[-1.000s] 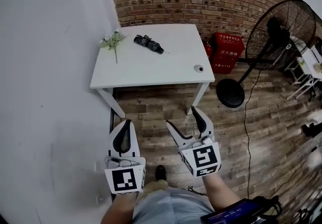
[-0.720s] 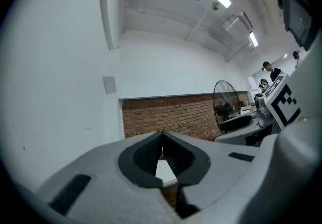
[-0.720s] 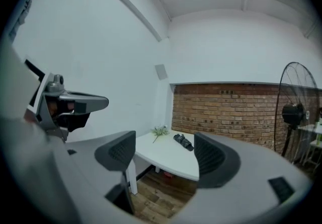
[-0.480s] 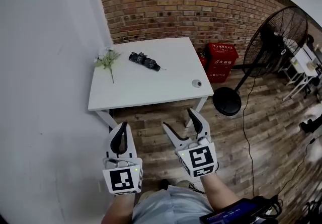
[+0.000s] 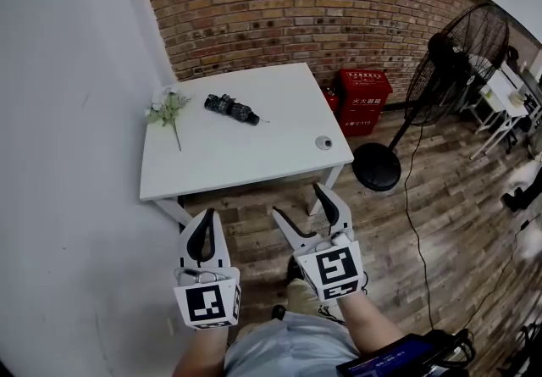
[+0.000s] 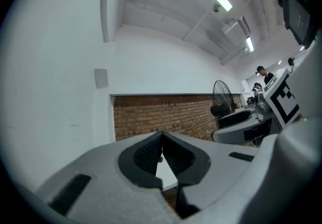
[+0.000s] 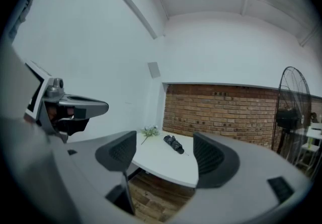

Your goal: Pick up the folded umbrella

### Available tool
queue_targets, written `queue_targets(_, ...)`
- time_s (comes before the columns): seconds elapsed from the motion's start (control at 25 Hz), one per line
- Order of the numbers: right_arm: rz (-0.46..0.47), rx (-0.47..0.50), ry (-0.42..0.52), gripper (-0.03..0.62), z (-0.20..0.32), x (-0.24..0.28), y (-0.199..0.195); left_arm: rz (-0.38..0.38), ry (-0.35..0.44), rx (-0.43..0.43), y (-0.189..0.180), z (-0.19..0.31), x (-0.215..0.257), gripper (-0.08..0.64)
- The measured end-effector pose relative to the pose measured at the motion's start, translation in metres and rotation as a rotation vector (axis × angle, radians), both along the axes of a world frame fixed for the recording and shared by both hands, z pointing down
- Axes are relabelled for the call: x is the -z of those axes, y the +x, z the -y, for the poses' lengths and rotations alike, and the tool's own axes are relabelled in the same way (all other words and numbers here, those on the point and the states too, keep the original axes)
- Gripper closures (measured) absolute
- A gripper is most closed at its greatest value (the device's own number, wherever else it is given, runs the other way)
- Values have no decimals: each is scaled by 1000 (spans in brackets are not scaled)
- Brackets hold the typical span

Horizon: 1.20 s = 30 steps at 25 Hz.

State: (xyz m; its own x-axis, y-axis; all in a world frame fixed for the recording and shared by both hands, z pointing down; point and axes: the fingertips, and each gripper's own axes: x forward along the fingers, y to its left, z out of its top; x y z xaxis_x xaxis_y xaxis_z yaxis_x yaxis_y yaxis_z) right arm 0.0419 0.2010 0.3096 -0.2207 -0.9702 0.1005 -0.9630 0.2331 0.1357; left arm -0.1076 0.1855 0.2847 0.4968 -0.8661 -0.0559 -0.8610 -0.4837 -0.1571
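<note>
Pickup not begun; folded umbrella (image 5: 230, 108) lying on white table (image 5: 254, 155), well ahead of all fingertips; right gripper (image 5: 299, 201) spread wide, empty; left gripper (image 5: 204, 216) pressed together on nothing; approach, grasp, lift all left.

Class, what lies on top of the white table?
On the table: a folded umbrella, a flower sprig, a small round object. Its top hides most of the floor beneath.

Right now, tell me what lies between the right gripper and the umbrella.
Only wooden floor, then the bare white top of the table; nothing stands between the right gripper and the umbrella. The head view shows it best.
</note>
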Motion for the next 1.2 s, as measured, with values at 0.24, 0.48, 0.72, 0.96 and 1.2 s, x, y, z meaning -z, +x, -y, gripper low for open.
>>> queue_targets(0.24, 1, -6, -6, 238, 19, -8, 12, 9, -8, 11, 6, 20, -3, 552)
queue_targets(0.48, 3, 5, -37, 239, 51, -17, 24, 23, -27, 20, 19, 48, -10, 554)
queue_targets(0.72, 20, 34, -83, 241, 96, -33, 34, 55, -71, 51, 28, 93, -22, 554)
queue_targets(0.96, 29, 60, -135, 239, 143, -55, 48, 74, -111, 91, 36, 139, -41, 554)
queue_targets(1.2, 39, 89, -143, 240, 182, -63, 63, 86, -132, 108, 55, 173, -48, 554)
